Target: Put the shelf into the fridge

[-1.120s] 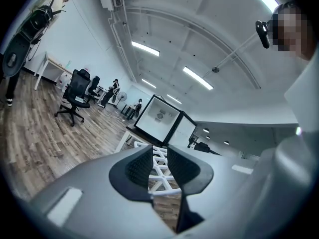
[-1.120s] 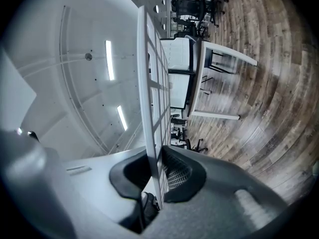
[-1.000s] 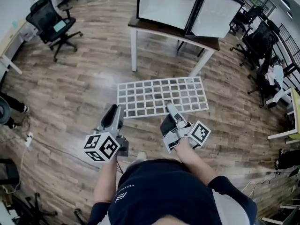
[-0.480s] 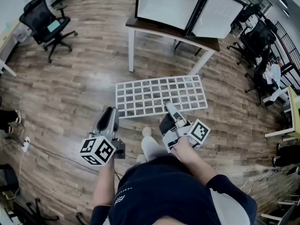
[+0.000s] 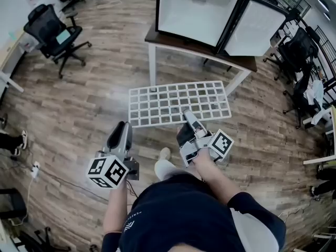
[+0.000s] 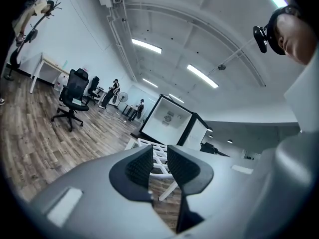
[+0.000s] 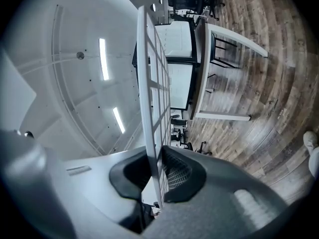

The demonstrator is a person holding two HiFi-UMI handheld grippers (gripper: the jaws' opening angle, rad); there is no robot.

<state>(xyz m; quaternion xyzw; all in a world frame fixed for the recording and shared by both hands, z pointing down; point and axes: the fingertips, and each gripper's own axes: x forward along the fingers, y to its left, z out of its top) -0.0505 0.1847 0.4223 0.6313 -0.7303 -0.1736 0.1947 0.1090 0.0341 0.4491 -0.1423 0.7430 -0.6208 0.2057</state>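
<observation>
A white grid shelf (image 5: 178, 103) hangs level above the wooden floor, in front of the table. My right gripper (image 5: 187, 115) is shut on the middle of its near edge. In the right gripper view the shelf (image 7: 149, 83) runs edge-on up from between the pads of that gripper (image 7: 157, 171). The fridge (image 5: 197, 14), a white box with a black frame, stands on the table with its door (image 5: 260, 25) swung open to the right. My left gripper (image 5: 124, 130) is held lower left of the shelf, jaws drawn together on nothing. In its own view the left gripper (image 6: 160, 151) points at the shelf (image 6: 139, 142) and fridge (image 6: 169, 118).
The fridge rests on a brown-topped table with white legs (image 5: 153, 62). A black office chair (image 5: 52, 30) stands at the far left, and more chairs (image 5: 302, 46) crowd the right side. The person's shoe (image 5: 164, 154) shows below the shelf.
The person has stepped forward, so the table and fridge are nearer to the shelf. The shelf stays in the right gripper. The left gripper sits slightly lower and further left.
</observation>
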